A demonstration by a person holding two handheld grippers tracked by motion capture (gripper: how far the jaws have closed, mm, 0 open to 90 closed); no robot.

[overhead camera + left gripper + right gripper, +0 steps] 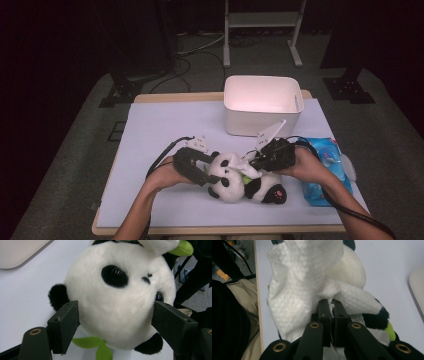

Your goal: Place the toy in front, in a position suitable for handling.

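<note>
panda plush (235, 177), white-and-black (green leaves), head between left jaws; right jaws clamping wipe (299, 280)

Both forearms enter from six o'clock and angle inward toward each other. The left gripper (204, 176) points toward three o'clock, its jaws spread wide apart. The right gripper (254, 162) points toward nine o'clock, its jaws pressed nearly together.

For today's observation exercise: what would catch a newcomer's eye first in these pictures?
A plush panda lies near the table's front edge, its head between the left gripper's wide-set jaws. The right gripper is clamped shut on a white wipe draped over the panda. Behind them stands a white bin, brightly lit inside.
</note>
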